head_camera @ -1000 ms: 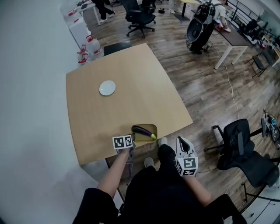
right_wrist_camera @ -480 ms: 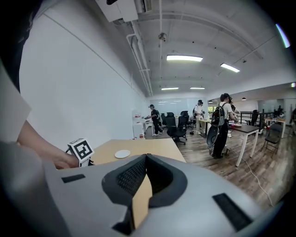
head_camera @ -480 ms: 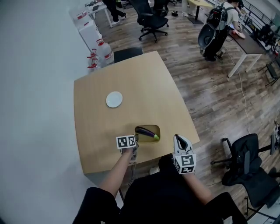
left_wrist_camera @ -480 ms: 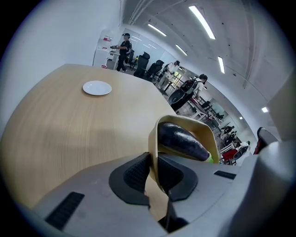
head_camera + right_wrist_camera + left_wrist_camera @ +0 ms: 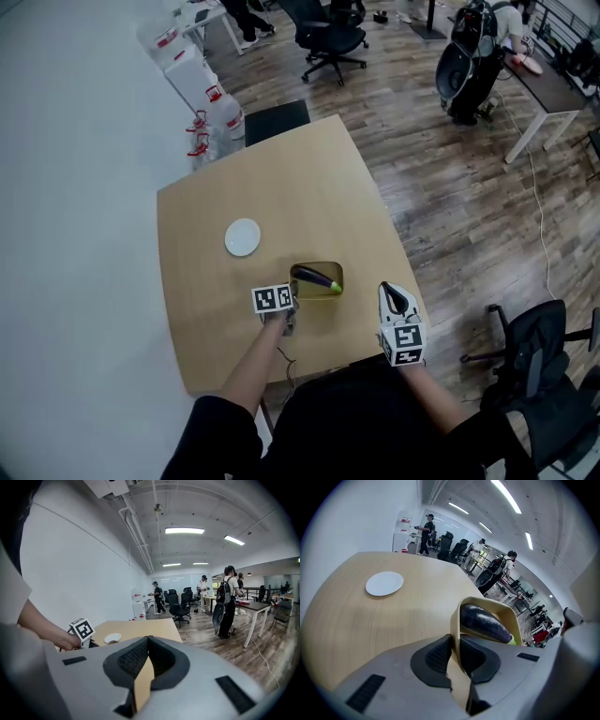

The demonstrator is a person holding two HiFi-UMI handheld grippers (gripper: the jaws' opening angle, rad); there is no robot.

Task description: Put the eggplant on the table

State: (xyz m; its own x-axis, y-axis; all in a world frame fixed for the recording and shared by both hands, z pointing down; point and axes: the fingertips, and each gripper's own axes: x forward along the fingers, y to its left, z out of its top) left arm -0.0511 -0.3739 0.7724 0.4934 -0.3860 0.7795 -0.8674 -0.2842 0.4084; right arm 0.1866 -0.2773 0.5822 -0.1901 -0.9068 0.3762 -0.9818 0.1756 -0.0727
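A dark purple eggplant point(image 5: 315, 278) with a green stem lies in a tan bowl point(image 5: 320, 297) above the near part of the wooden table point(image 5: 281, 202). My left gripper point(image 5: 292, 303) is shut on the bowl's left rim. In the left gripper view its pads clamp the tan rim point(image 5: 456, 620), and the eggplant point(image 5: 483, 623) fills the bowl just beyond my left gripper point(image 5: 456, 641). My right gripper point(image 5: 389, 292) hovers at the table's near right edge, to the right of the bowl, jaws together and holding nothing. In its own view my right gripper point(image 5: 147, 641) points level across the table.
A white plate point(image 5: 243, 236) sits on the table, left of and beyond the bowl; the plate point(image 5: 384, 583) shows in the left gripper view too. Water jugs point(image 5: 208, 127) stand past the far left corner. A black office chair point(image 5: 539, 361) is at my right, others farther off.
Both grippers moved forward over the table. The bowl with the eggplant travelled with the left gripper, from the table's near edge to farther in over the top.
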